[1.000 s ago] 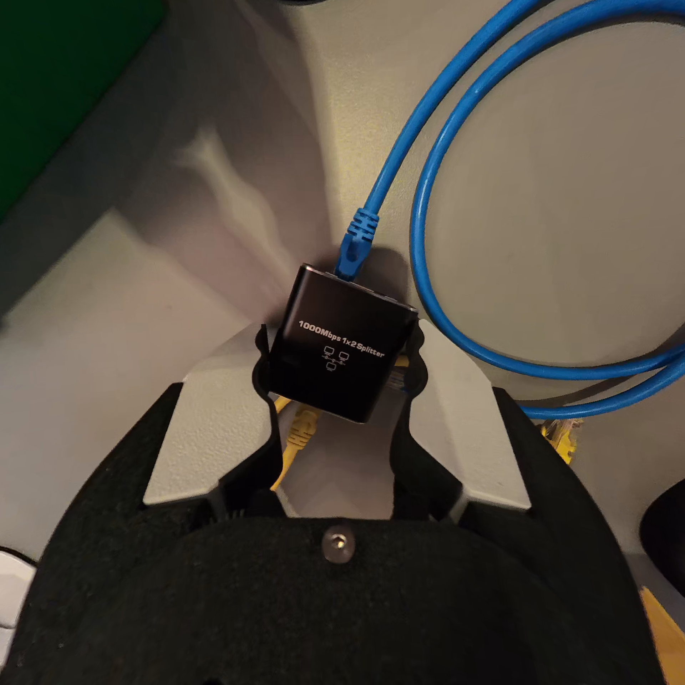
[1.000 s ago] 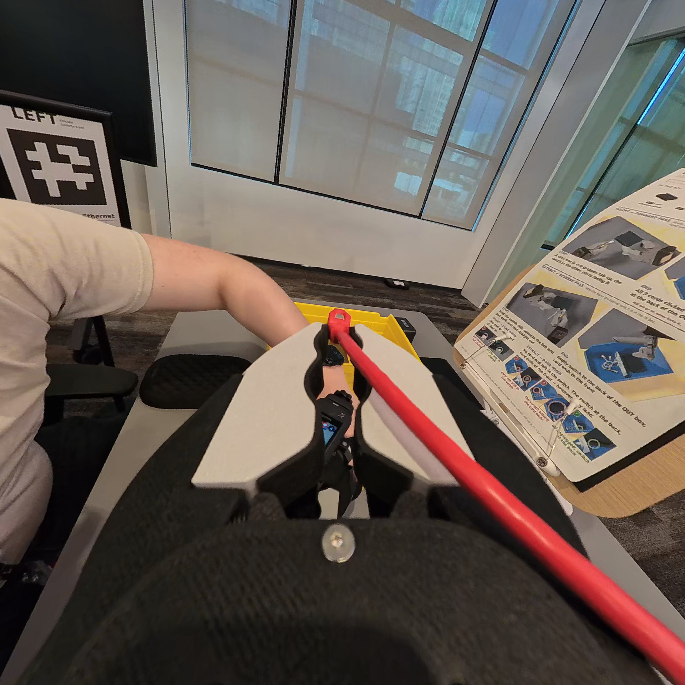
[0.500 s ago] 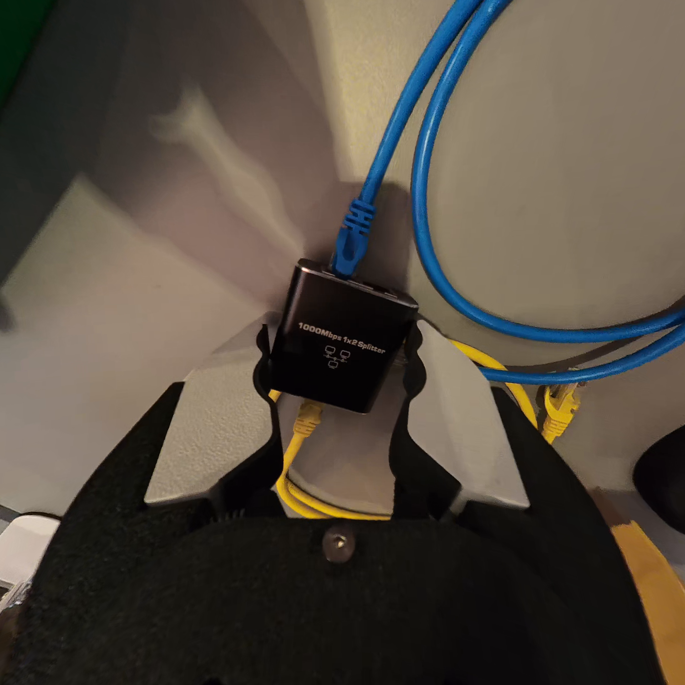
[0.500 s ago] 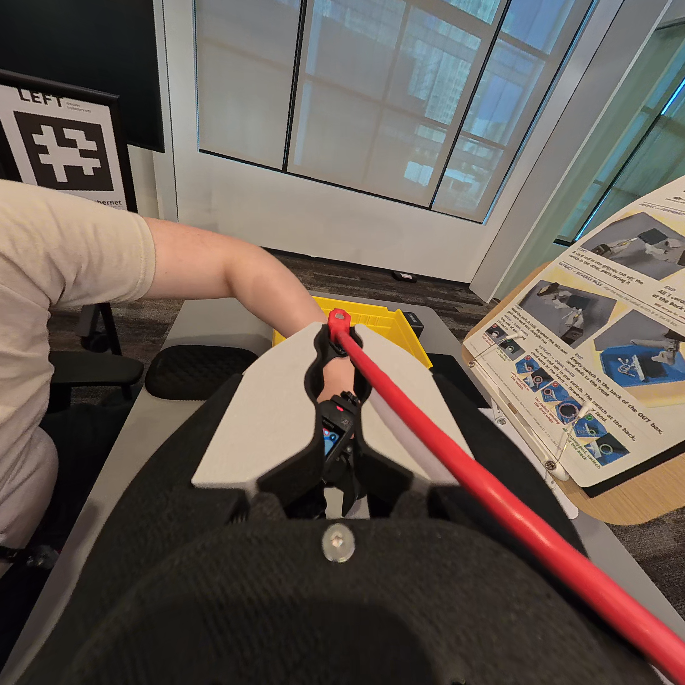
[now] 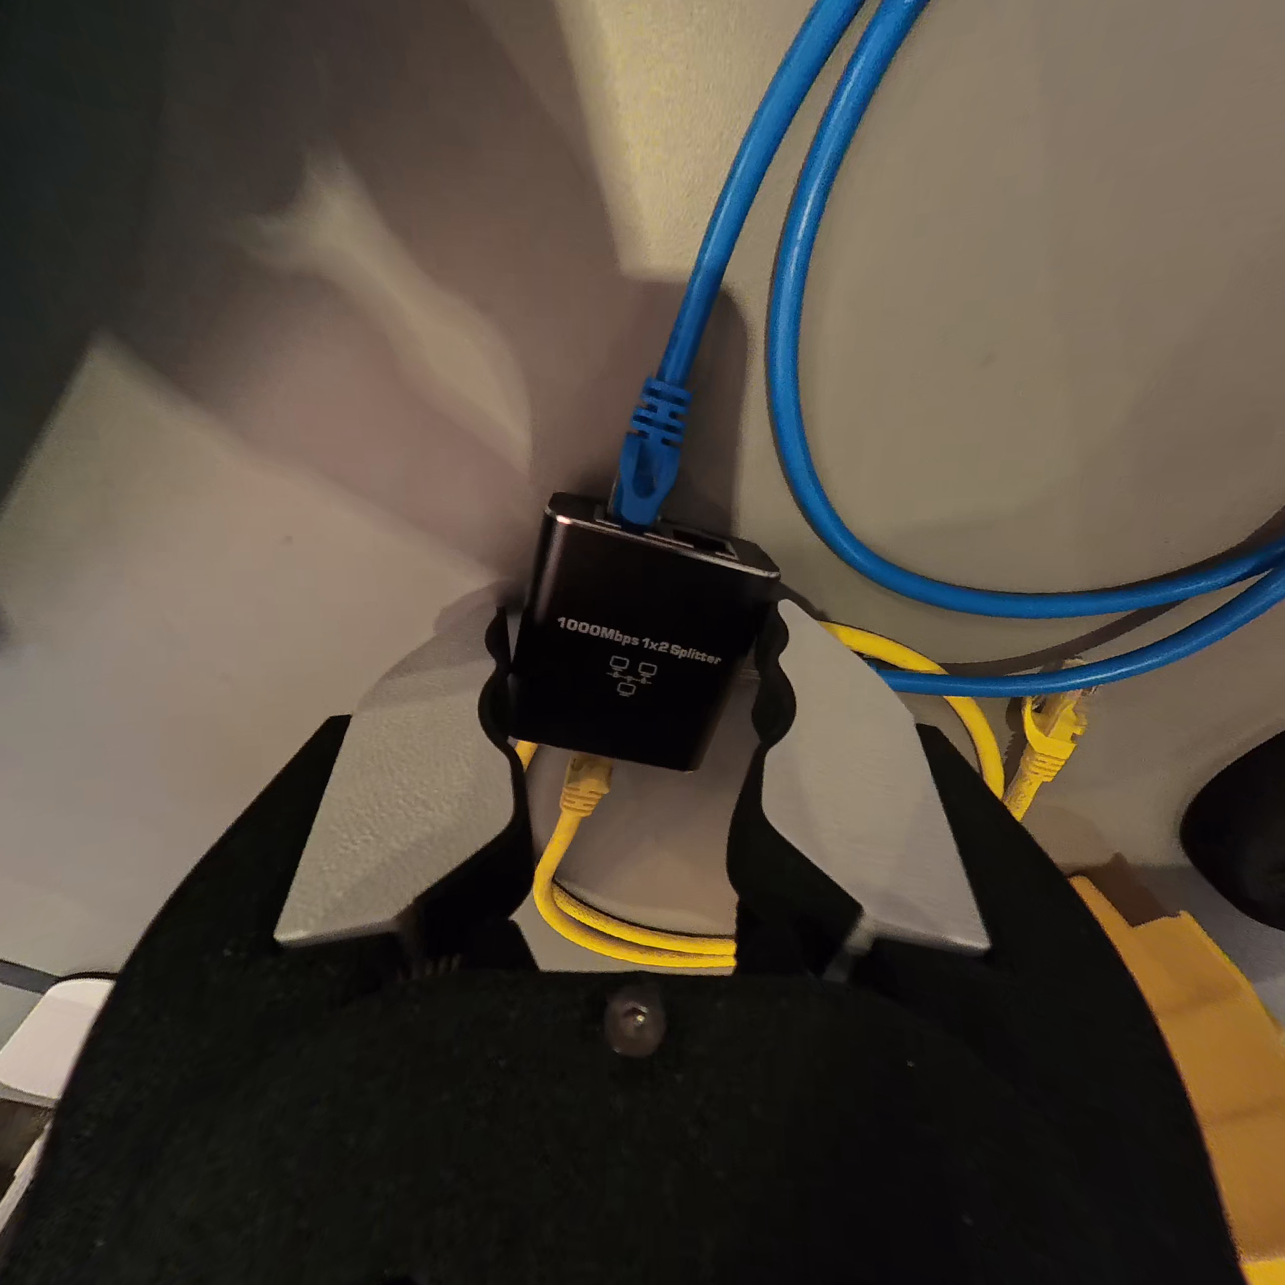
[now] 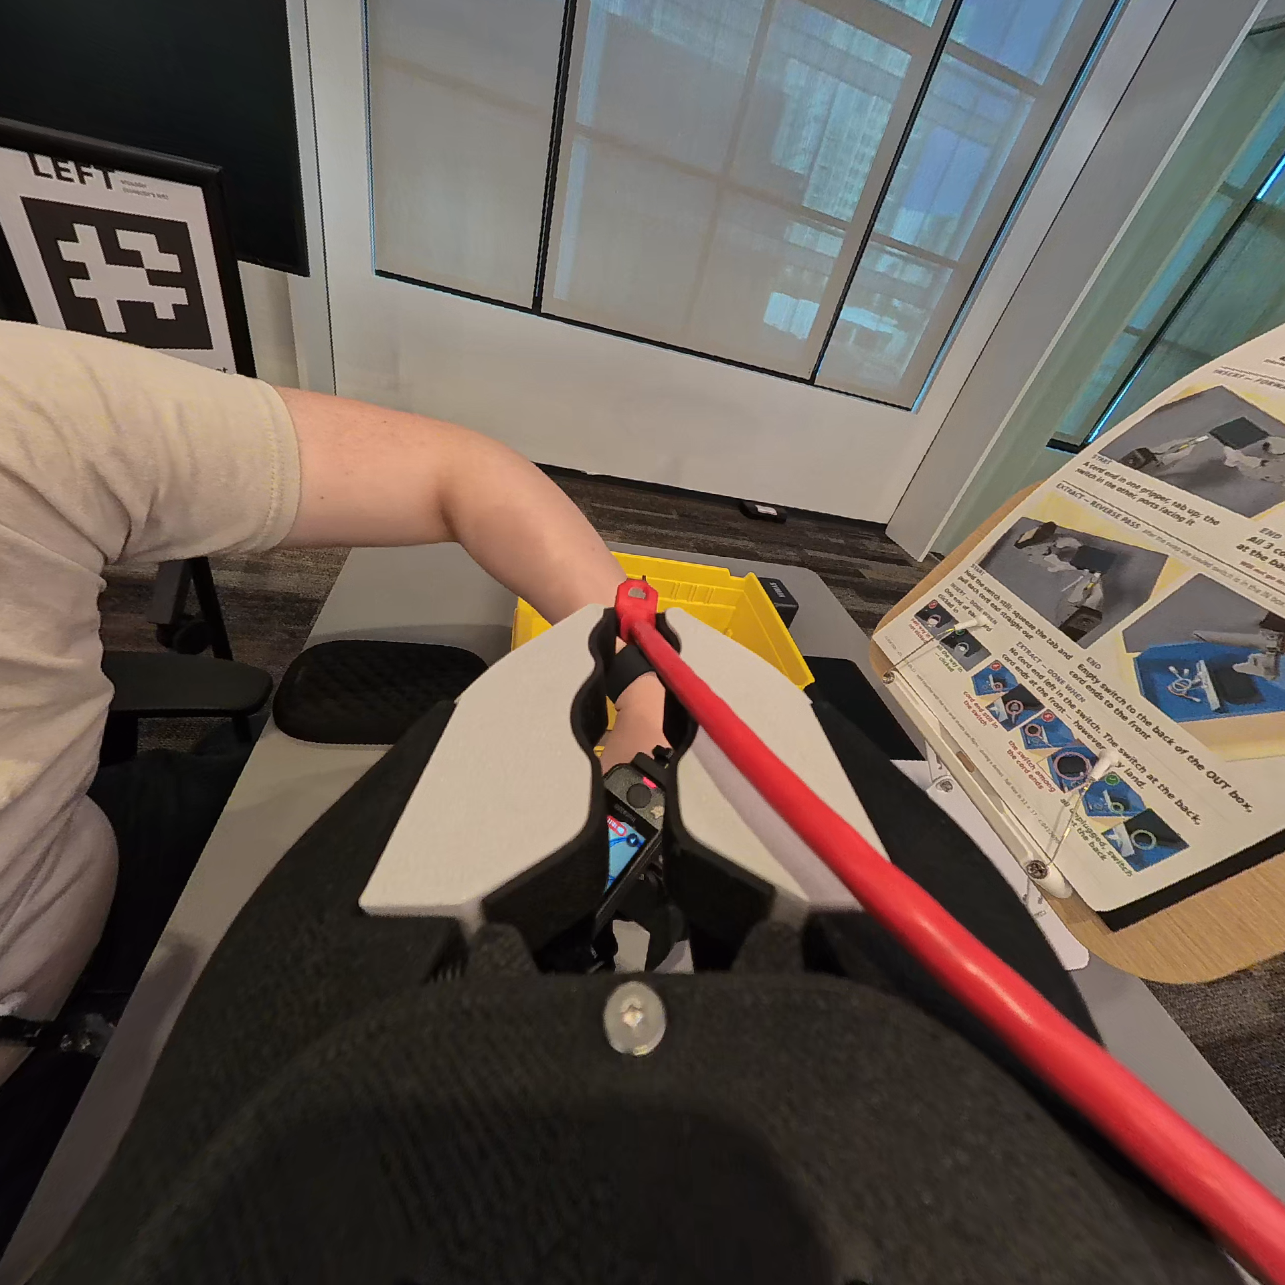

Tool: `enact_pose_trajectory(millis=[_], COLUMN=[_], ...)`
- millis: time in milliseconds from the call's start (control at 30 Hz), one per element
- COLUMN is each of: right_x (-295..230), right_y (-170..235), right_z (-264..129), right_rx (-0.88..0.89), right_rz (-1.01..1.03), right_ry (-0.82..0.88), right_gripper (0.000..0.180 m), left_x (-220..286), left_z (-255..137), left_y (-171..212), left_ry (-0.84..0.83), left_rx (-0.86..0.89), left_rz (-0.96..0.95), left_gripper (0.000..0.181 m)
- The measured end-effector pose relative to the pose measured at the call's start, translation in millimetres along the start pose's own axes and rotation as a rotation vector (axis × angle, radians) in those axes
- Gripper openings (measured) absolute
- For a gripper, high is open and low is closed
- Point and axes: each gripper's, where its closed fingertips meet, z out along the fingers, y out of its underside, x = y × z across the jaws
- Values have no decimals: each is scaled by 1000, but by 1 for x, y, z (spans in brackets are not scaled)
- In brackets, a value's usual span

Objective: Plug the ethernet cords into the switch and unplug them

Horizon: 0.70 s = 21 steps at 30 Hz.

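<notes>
The left gripper (image 5: 636, 678) pinches the boxy black switch (image 5: 640, 643) between its fingers, smooth blue cord (image 5: 653, 455) plugged at 12 o'clock. The right gripper (image 6: 636, 629) clamps a glossy red cord's plug (image 6: 634, 603).

Loops of round blue ethernet cord (image 5: 786, 389) cut off at top and right edges; thin yellow cord (image 5: 973, 723) partly hidden behind grey finger; red cord (image 6: 973, 973) cropped at corner.

I see a grey table (image 5: 1043, 313) with blue cord (image 5: 793, 389) loops at upper right of the frame and a yellow cord (image 5: 973, 737) below them.
</notes>
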Motion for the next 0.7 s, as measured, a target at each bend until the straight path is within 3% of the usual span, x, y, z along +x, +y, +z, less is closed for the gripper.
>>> enact_pose_trajectory(millis=[300, 700], right_x=[0, -2], right_y=[1, -2], right_z=[2, -3], right_rx=[-6, 13], right_rz=[1, -3], right_ry=[-6, -12], right_gripper=[11, 11], left_x=[0, -3], left_z=[3, 0], left_y=[1, 2], left_ry=[-25, -77], left_rx=[16, 14], left_rz=[29, -40], left_gripper=[73, 66])
